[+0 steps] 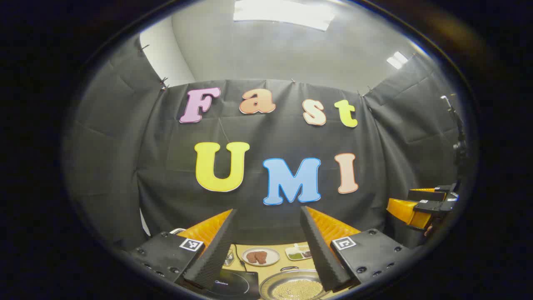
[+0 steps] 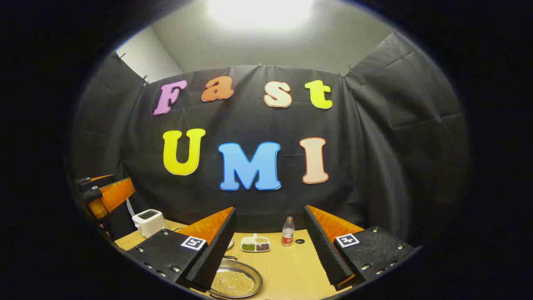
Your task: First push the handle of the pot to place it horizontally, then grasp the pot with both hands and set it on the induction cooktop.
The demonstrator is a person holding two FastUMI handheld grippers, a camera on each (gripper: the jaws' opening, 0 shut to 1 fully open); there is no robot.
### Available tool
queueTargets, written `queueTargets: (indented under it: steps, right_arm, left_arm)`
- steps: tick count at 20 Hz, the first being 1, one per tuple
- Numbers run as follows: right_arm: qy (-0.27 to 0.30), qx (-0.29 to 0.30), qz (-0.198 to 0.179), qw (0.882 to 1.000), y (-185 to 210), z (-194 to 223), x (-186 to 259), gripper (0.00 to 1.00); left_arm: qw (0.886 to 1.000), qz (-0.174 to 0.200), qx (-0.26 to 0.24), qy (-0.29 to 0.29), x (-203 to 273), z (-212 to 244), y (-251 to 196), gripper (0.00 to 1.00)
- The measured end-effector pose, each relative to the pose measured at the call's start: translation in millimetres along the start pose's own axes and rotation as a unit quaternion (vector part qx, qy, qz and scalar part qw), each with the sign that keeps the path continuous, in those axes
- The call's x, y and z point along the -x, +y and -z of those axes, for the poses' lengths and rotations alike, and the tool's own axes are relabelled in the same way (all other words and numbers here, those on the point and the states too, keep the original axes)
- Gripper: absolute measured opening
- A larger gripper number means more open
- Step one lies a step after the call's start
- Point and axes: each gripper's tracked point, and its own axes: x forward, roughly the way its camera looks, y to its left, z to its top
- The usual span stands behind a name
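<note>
Big black cloth wall [image 1: 125,166] at the back, wrapping round both sides, pale ceiling with bright lights above. Wooden desk [image 2: 291,266] below, seen low down in both views.

Left gripper [image 1: 268,246] held up above the desk, fingers spread wide apart, nothing between them. Framed in that gap: the induction cooktop [image 1: 233,285] (dark glass, cable trailing off toward the back) at the near edge, and the pot [image 1: 293,285] sitting on the desk just to the right of it, off the cooktop. Shallow metal thing, full of small pale beads. Handle position: can't tell from here.

Right gripper [image 2: 270,250] also raised, fingers wide open and empty. Same pot [image 2: 235,283] low in the right gripper view, partly tucked behind one finger [image 2: 212,258].

Each gripper visible off at the edge of the other one's view too: right gripper [image 1: 420,206] at the far right of the left gripper view, left gripper [image 2: 106,193] at the far left of the right gripper view.

Smaller stuff further back: white toaster [image 2: 148,221] near the left edge, round plate [image 1: 261,256] with brown pieces on it, divided tray [image 2: 255,244] holding green and dark bits, small bottle [image 2: 287,231] just beside that tray, tiny dark cap [image 2: 300,241] next to the bottle.
</note>
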Motion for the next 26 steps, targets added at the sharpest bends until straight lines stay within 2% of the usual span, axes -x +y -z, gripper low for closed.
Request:
queueTargets:
  steps: [12,22,24,26]
  right_arm:
    - [0.011,-0.009,0.011,1.000,-2.0,8.2,-2.8,0.97]
    - [0.052,-0.010,-0.008,0.999,16.3,32.5,-7.9,0.98]
    - [0.074,-0.011,-0.015,0.997,22.8,45.5,-4.0,0.95]
    - [0.104,-0.011,-0.019,0.994,29.1,64.3,-4.5,0.84]
  left_arm:
    - [1.000,-0.003,-0.010,0.004,-0.4,8.7,11.7,0.97]
    - [1.000,-0.014,-0.013,0.016,1.1,20.6,26.1,0.97]
    - [1.000,-0.013,-0.012,0.021,0.0,25.8,27.4,0.96]
    - [0.999,-0.012,-0.014,0.027,0.3,32.4,31.5,0.99]
